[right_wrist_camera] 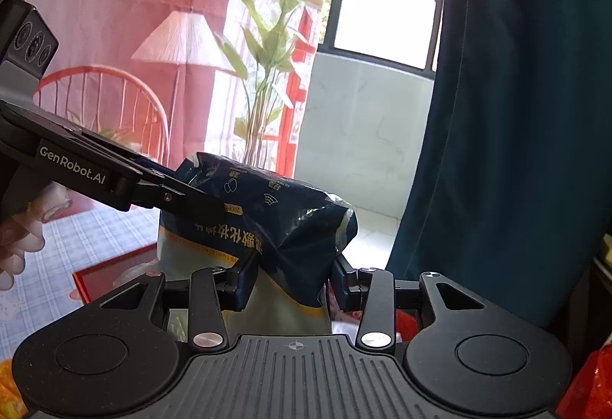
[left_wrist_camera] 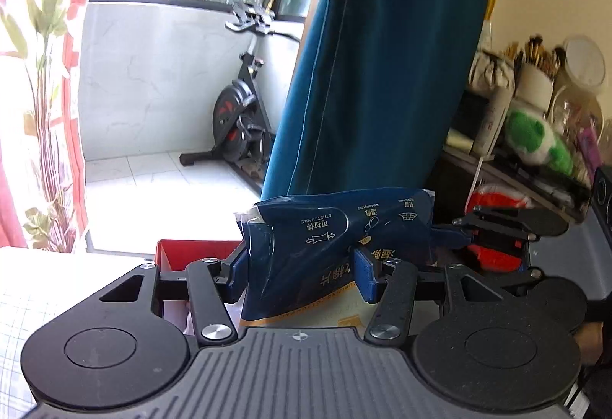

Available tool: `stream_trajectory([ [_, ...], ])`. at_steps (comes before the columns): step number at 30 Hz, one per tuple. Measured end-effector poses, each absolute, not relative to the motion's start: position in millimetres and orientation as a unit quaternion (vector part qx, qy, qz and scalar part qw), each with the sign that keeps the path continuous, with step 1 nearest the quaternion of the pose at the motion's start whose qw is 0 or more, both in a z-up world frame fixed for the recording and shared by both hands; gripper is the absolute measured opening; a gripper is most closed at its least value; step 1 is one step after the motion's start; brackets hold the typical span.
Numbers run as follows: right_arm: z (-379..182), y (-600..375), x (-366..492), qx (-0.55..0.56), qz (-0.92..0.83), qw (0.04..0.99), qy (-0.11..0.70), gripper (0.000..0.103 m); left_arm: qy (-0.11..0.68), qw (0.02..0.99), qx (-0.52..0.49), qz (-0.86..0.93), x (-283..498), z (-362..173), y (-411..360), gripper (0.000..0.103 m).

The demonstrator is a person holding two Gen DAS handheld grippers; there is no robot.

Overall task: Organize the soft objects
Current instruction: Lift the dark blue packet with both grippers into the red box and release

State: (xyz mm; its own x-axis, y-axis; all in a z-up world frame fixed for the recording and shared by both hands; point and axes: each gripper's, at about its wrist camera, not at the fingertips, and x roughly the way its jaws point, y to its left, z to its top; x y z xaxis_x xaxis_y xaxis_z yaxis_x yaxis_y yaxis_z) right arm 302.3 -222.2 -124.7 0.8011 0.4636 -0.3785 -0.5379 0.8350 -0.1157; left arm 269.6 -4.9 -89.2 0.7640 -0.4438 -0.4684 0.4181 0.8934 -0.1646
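A soft dark-blue and cream packet of cotton pads (left_wrist_camera: 325, 246) is held in the air between both grippers. My left gripper (left_wrist_camera: 302, 277) is shut on its left end, blue pads pressing the sides. My right gripper (right_wrist_camera: 292, 277) is shut on the other end of the packet (right_wrist_camera: 267, 227). The right gripper's fingers (left_wrist_camera: 451, 233) reach the packet from the right in the left wrist view. The left gripper's fingers (right_wrist_camera: 183, 195) come in from the left in the right wrist view. A red box (left_wrist_camera: 191, 252) lies open just below the packet, also seen in the right wrist view (right_wrist_camera: 114, 273).
A checked tablecloth (right_wrist_camera: 76, 239) covers the table under the box. A teal curtain (left_wrist_camera: 382, 55) hangs behind. A shelf at right holds a green plush toy (left_wrist_camera: 535, 139), jars and brushes. An exercise bike (left_wrist_camera: 237, 113) stands on the balcony. A red chair (right_wrist_camera: 103, 101) and plant (right_wrist_camera: 267, 48) stand behind the table.
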Motion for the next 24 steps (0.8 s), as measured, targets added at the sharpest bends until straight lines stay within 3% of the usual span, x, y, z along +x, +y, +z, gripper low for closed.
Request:
stream_trajectory([
  [12, -170.8, -219.2, 323.4, -0.044, 0.263, 0.908, 0.323, 0.037, 0.35, 0.909, -0.017, -0.227, 284.0, -137.7, -11.9, 0.057],
  [24, -190.9, -228.6, 323.9, -0.006, 0.231, 0.898, 0.376, 0.039, 0.363, 0.907, -0.015, -0.215, 282.3, -144.3, -16.1, 0.057],
])
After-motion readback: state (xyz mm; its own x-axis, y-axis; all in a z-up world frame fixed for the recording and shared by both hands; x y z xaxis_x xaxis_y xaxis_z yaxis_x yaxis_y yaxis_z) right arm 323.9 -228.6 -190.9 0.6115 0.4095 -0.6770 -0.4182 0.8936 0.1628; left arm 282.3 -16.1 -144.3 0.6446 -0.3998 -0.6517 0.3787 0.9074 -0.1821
